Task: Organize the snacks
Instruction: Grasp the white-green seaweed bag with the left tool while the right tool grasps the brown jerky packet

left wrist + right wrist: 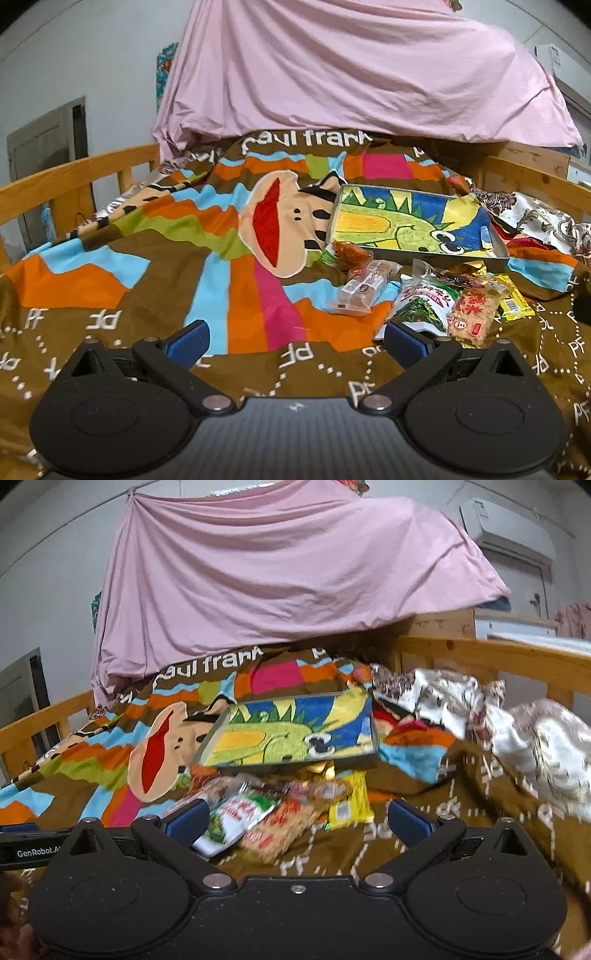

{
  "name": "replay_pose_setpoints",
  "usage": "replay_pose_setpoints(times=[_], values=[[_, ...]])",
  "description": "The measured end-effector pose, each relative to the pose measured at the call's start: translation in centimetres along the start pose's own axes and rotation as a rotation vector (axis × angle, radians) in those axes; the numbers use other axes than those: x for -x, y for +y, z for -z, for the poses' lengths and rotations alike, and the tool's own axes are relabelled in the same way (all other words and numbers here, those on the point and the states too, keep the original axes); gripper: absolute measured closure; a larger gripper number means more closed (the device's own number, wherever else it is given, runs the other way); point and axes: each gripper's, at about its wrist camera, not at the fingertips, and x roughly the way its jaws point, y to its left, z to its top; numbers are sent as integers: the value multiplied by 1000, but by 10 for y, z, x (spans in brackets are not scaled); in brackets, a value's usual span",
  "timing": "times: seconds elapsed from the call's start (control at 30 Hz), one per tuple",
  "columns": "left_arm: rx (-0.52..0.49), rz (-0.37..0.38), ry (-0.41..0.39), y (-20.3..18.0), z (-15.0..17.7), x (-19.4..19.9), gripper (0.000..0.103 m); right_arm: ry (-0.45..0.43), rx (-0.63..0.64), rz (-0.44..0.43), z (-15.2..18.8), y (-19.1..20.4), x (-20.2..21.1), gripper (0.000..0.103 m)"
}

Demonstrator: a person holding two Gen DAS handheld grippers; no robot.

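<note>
Both grippers wide, empty: left gripper, right gripper. Snack pile on blanket, just in front of tray (dino drawing inside). Right's closest imo: grab green packet by edge, pinch gently.

The brown patchwork cartoon bedspread reads "paul frank" in white along its far edge, with scattered white "PF" marks. A black bar beside it reads "GenRobot.AI".
</note>
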Motion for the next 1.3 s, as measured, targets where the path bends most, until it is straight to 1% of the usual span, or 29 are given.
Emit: replay_pose_setpoints(times=[0.07, 0.2, 0.33, 0.43, 0.5, 0.57, 0.7, 0.8, 0.9, 1.03, 1.2, 1.3], values=[[4, 37, 18, -3, -6, -10, 0, 6, 14, -20, -8, -7, -13, 0], [9, 142, 48, -10, -17, -33, 0, -5, 144, -23, -17, -14, -44, 0], [-22, 252, 70, -21, -26, -59, 0, 44, 232, -63, -15, -20, -80, 0], [-20, 335, 101, -30, -34, -82, 0, 125, 256, -142, -15, -25, -112, 0], [-34, 390, 127, -36, -39, -97, 0, 188, 277, -232, -20, -30, -135, 0], [-68, 439, 155, -43, -43, -111, 0, 185, 277, -290, -25, -35, -149, 1], [-176, 534, 210, -57, -45, -133, 0, 203, 244, -430, -39, -52, -181, 1], [-262, 565, 223, -67, -45, -144, 0, 221, 283, -497, -42, -54, -199, 1], [-300, 579, 255, -72, -46, -159, 1, 243, 316, -548, -43, -50, -217, 1], [-280, 610, 301, -72, -51, -176, 1, 249, 345, -624, -44, -44, -233, 1], [-266, 655, 337, -72, -56, -189, 6, 259, 432, -692, -44, -33, -243, 10], [-276, 671, 352, -73, -57, -194, 9, 275, 433, -720, -41, -32, -248, 13]])
